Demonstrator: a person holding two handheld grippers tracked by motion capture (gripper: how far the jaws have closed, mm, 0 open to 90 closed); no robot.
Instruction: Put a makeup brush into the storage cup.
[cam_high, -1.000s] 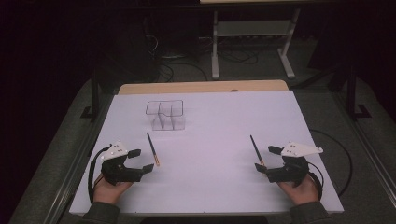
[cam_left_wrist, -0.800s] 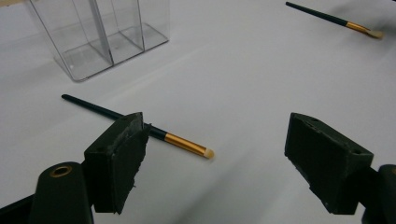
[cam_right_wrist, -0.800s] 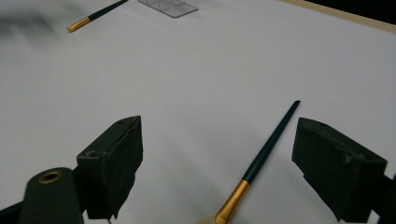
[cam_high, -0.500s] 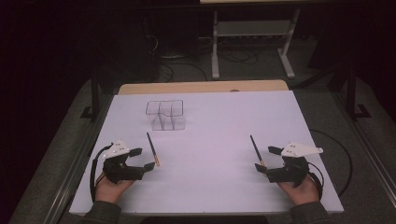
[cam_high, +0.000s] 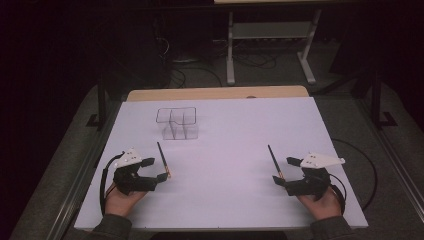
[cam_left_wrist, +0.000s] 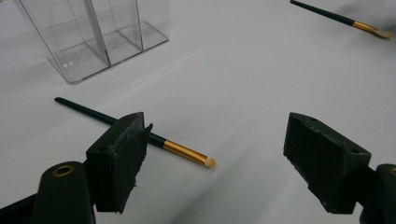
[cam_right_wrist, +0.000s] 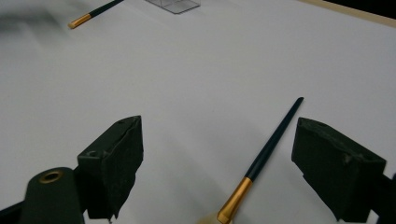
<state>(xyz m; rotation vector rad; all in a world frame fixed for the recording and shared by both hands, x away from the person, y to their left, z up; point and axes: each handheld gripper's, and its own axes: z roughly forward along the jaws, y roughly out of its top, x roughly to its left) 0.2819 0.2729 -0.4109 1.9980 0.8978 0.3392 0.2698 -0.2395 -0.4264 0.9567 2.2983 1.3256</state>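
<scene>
- Since the earlier frames almost nothing has moved: both hands rest at the near edge of the white table (cam_high: 225, 130) as before, and the two brushes and the clear organizer lie where they did.
- The left brush (cam_high: 163, 160) lies flat on the table just ahead of the left gripper (cam_high: 156, 175); its long axis runs near to far with a slight lean, dark handle end toward the clear organizer (cam_high: 177, 123), gold ferrule and pale tip toward the person.
- The right brush (cam_high: 273, 161) lies likewise beside the right gripper (cam_high: 281, 181), handle away, gold end near.
- Both grippers have their jaws spread wide, holding nothing.
- In the left gripper view, the left jaw covers part of the left brush's handle (cam_left_wrist: 140, 133); the organizer's top is cut off by the frame.
- In the right gripper view, the right brush (cam_right_wrist: 264, 156) lies between the jaws, nearer the right one, its bristle tip cut off at the bottom edge.
- The gripper views show the pale bristles and the organizer's dividers, which the high view leaves too small to make out clearly.
</scene>
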